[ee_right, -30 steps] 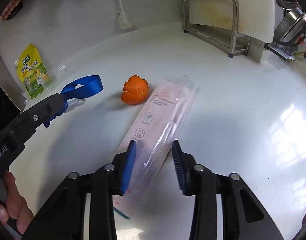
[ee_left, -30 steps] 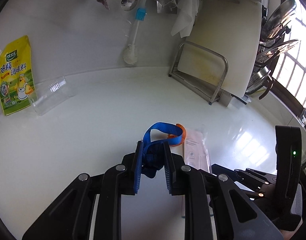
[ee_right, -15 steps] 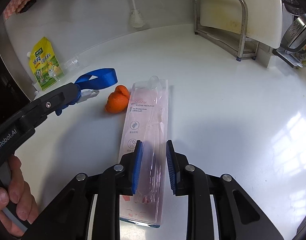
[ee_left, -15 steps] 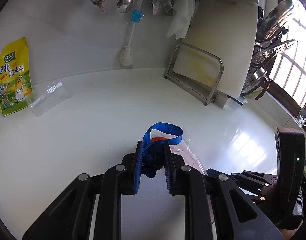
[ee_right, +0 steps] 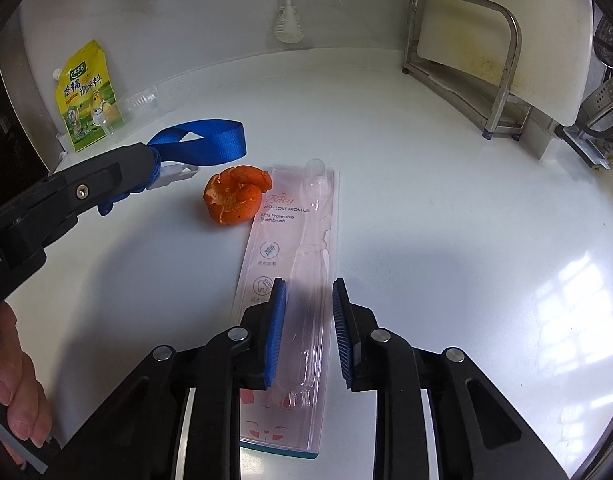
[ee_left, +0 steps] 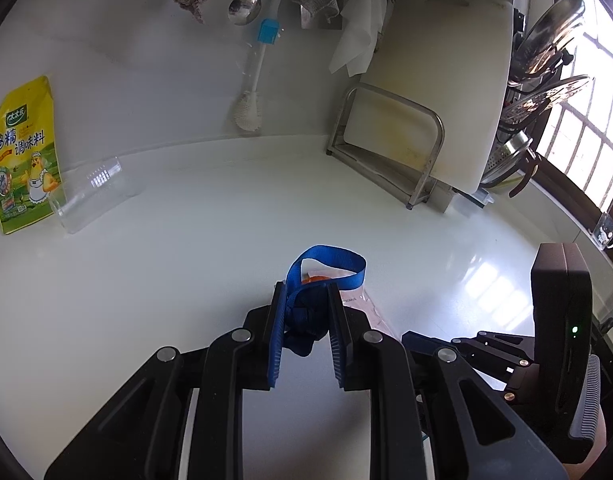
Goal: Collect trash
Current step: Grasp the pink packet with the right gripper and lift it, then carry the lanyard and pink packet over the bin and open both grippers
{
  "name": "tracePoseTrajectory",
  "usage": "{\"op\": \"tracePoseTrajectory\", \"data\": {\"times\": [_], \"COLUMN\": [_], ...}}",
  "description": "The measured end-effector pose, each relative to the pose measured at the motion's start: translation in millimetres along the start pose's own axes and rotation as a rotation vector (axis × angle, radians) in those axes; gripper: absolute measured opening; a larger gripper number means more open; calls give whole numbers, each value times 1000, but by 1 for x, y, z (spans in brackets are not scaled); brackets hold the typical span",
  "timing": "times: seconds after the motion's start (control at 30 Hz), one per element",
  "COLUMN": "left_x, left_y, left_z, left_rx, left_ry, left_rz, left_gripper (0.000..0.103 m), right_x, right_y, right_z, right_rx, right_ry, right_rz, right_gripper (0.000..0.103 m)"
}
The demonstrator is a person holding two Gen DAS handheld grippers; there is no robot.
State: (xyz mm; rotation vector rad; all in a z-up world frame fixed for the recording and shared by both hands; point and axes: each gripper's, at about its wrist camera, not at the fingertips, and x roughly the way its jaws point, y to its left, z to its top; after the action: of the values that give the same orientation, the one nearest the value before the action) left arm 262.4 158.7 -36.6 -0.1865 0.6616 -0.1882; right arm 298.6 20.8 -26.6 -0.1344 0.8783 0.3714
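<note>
My left gripper point(ee_left: 305, 308) is shut on a knotted blue strap point(ee_left: 326, 270) whose loop sticks out past the fingertips; it also shows in the right wrist view point(ee_right: 202, 145), held just above the counter. An orange peel point(ee_right: 236, 194) lies on the white counter, touching a pink toothbrush blister pack point(ee_right: 294, 264). My right gripper point(ee_right: 306, 308) is over the pack's lower half, its jaws slightly apart on either side of the clear plastic bulge. In the left wrist view the peel point(ee_left: 316, 279) and the pack point(ee_left: 362, 306) are mostly hidden behind the strap.
A yellow seasoning pouch point(ee_left: 20, 160) and a clear plastic cup point(ee_left: 92, 194) lie at the back left. A metal rack with a cutting board point(ee_left: 426, 120) stands at the back right. A brush point(ee_left: 248, 114), spoon and cloths hang on the wall.
My right gripper opened a little and slid back along the blister pack, which now lies straight. My left gripper with the strap rose slightly, nearer the peel.
</note>
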Motion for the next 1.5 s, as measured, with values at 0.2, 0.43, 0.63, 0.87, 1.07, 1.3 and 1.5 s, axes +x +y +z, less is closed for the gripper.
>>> {"op": "tracePoseTrajectory", "data": {"times": [0.2,0.43,0.63,0.87,1.07,1.3,1.5], "left_x": [0,1,-10,-44,-91,-137,-173], "left_y": [0,-2,-15,-54,-89,-121,-155], "left_z": [1,0,0,-4,-19,-49,-78], "left_rx": [-2,5,46,132,207,250,287], "left_ry": [-3,-7,-27,-82,-99,-81,-87], "left_rz": [0,2,5,8,16,-2,-34], "left_gripper": [20,20,20,20,20,20,20], "right_x": [-19,-47,-79,-117,-154,-202,-236], "right_y": [-6,-15,-25,-39,-45,-50,-61], "right_z": [1,-7,-21,-48,-72,-122,-173], "right_rx": [7,15,24,35,41,47,64], "right_ry": [-37,-84,-119,-135,-165,-201,-216], "right_rz": [52,65,70,76,97,112,111], "right_gripper": [12,12,13,13,13,13,13]}}
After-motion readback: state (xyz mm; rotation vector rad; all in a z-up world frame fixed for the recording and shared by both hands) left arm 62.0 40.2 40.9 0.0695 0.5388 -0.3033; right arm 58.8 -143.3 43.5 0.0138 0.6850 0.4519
